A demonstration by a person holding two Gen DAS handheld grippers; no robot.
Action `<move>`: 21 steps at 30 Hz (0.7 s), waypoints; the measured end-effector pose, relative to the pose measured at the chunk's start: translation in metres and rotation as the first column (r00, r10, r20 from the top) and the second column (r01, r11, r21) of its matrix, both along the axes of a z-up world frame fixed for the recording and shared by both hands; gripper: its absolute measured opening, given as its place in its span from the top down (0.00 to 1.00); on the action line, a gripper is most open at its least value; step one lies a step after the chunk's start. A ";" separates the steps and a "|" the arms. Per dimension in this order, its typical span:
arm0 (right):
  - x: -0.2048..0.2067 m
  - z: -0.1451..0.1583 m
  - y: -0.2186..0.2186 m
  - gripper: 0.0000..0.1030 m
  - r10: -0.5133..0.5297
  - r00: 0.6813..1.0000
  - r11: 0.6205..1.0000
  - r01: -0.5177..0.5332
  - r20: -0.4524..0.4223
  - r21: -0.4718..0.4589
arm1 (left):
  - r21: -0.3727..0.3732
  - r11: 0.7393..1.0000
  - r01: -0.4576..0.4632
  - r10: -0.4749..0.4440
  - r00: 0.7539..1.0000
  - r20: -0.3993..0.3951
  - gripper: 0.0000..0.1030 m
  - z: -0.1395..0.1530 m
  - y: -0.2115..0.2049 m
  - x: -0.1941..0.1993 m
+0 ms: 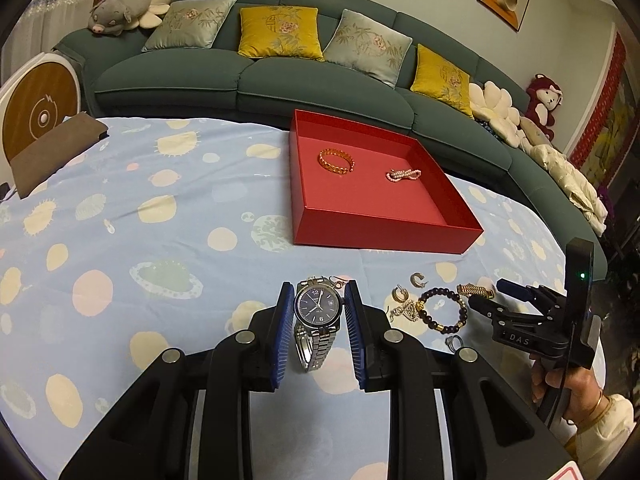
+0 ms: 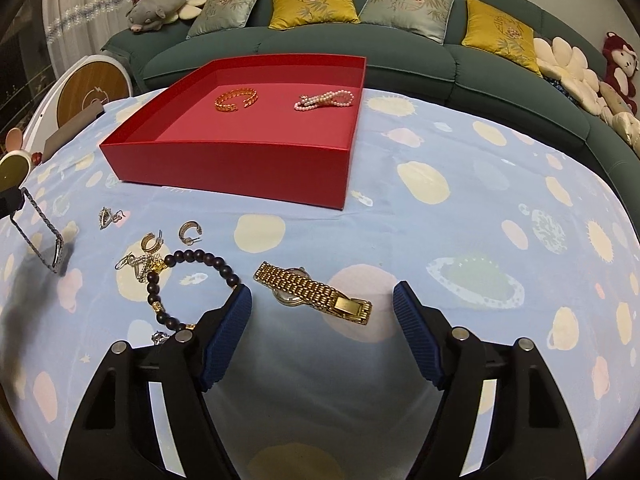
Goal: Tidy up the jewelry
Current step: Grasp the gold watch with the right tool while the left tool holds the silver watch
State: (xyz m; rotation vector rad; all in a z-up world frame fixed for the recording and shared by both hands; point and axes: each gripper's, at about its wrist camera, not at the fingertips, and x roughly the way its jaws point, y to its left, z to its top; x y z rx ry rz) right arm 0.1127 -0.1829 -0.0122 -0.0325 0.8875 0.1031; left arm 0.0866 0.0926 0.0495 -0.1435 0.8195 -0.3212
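Observation:
My left gripper (image 1: pixel 318 300) is shut on a silver watch (image 1: pixel 318 308) with a blue dial, its band hanging down; the right wrist view shows that watch (image 2: pixel 40 232) hanging above the cloth at the far left. My right gripper (image 2: pixel 322 294) is open just over a gold watch (image 2: pixel 316 292) that lies on the cloth between its blue pads, untouched. The red box (image 1: pixel 380 236) holds a gold chain bracelet (image 1: pixel 337 162) and a pearl bracelet (image 1: pixel 403 175). A dark bead bracelet (image 2: pixel 192 276) lies against the right gripper's left finger.
Hoop earrings (image 2: pixel 150 242), a silver charm (image 2: pixel 108 216) and a ring (image 1: pixel 454 342) lie scattered on the spotted blue cloth (image 2: pixel 440 220) in front of the box. A green sofa (image 1: pixel 256 80) with cushions runs behind the table. A hand (image 1: pixel 576 388) holds the right gripper.

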 end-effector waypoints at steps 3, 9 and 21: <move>0.004 -0.006 0.003 0.37 0.017 1.000 1.000 -0.017 -0.021 0.010 | 0.007 1.000 0.004 -0.004 1.000 -0.005 0.78 -0.002 -0.001 0.000; 0.004 -0.002 0.003 0.62 0.029 0.998 0.999 -0.026 -0.054 0.039 | 0.013 1.000 0.011 -0.011 1.000 -0.006 0.78 -0.004 -0.003 0.001; -0.002 0.000 0.023 0.63 0.044 0.996 0.999 -0.042 -0.074 0.023 | 0.020 1.000 0.022 -0.022 1.000 -0.015 0.78 -0.007 -0.014 0.003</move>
